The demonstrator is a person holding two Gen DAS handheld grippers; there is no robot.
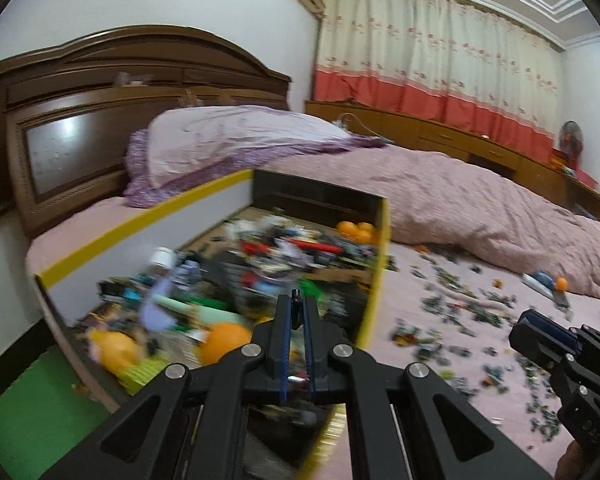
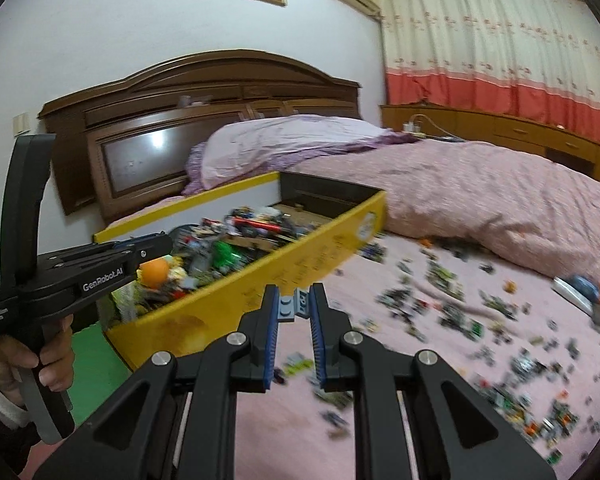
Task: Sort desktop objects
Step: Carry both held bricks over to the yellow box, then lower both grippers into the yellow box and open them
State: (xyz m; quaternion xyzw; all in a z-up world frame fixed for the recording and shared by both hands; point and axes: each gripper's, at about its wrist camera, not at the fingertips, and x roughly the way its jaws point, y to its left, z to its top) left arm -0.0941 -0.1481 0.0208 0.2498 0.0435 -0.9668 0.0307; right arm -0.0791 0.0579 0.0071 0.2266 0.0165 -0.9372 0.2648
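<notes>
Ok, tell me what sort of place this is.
A bedroom, most likely: a wooden headboard, a pillow and a pink quilt on a bed, with floral curtains along the far wall.

A yellow-rimmed cardboard box [image 2: 260, 276] is lying on the pink bed, its open top showing a jumbled heap of small building bricks [image 1: 284, 252] mixed with several orange balls [image 1: 224, 342]. To its right, many more small bricks [image 2: 460, 312] are lying scattered across the sheet, blurred and hard to tell apart. A grey studded brick [image 2: 294, 306] is sitting pinched between two blue pads. A small dark piece [image 1: 297, 308] is showing, clamped likewise, above the box.
</notes>
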